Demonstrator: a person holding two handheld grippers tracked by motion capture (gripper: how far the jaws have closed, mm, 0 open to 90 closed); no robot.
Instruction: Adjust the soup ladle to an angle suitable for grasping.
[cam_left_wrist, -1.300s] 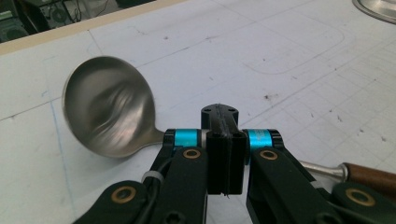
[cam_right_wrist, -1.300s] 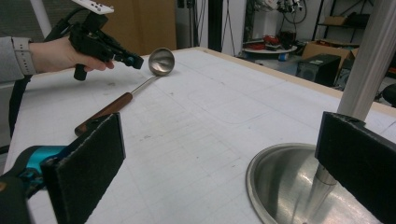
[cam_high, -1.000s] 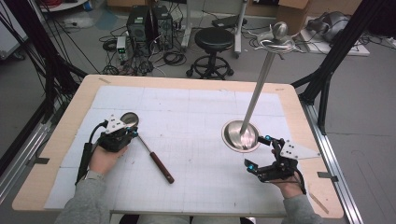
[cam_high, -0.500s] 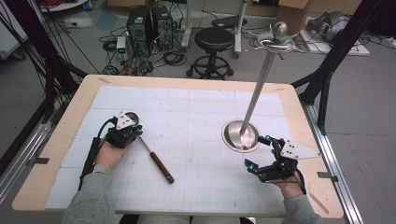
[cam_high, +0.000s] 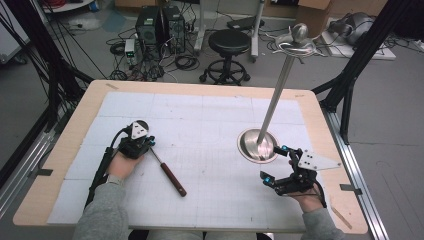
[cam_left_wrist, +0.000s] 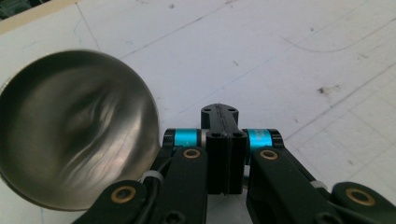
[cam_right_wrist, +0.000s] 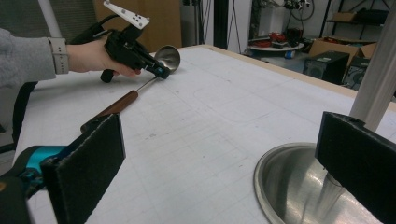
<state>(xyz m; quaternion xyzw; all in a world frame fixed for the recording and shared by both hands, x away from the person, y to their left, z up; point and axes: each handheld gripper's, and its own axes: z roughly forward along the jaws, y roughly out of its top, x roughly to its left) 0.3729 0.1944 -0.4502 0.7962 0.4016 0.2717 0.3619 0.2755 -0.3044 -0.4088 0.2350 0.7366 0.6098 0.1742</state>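
1. The left gripper (cam_high: 143, 145) sits at the left part of the white mat (cam_high: 210, 125), held in the person's left hand (cam_high: 121, 165), and its jaws are clenched fully together

2. In the left gripper view the two black jaws meet in the middle with no gap, and the steel bowl of the ladle (cam_left_wrist: 74, 128) lies just to their left on the mat

3. In the right gripper view the left gripper's tip comes down at the thin metal neck where the bowl (cam_right_wrist: 168, 56) joins the shaft; whether the closed jaws pinch that neck or only rest against it is hard to tell from this distance

4. The ladle lies flat on the mat, its bowl under and just beyond the left gripper, and its reddish-brown wooden handle (cam_high: 173, 179) runs from there towards the person and towards the middle of the table

5. The right gripper (cam_high: 280, 165) is held in the right hand (cam_high: 307, 199) at the right part of the mat, and its jaws stand wide apart with nothing between them

6. In the right gripper view its two padded jaws frame the mat, with the round steel base (cam_right_wrist: 303, 186) of the stand just ahead of the right-hand jaw

7. That stand (cam_high: 277, 90) rises as a slim steel pole from the dished base (cam_high: 257, 145), which lies just beside the right gripper, well apart from the ladle

8. The wooden table (cam_high: 65, 145) shows as a pale rim around the mat
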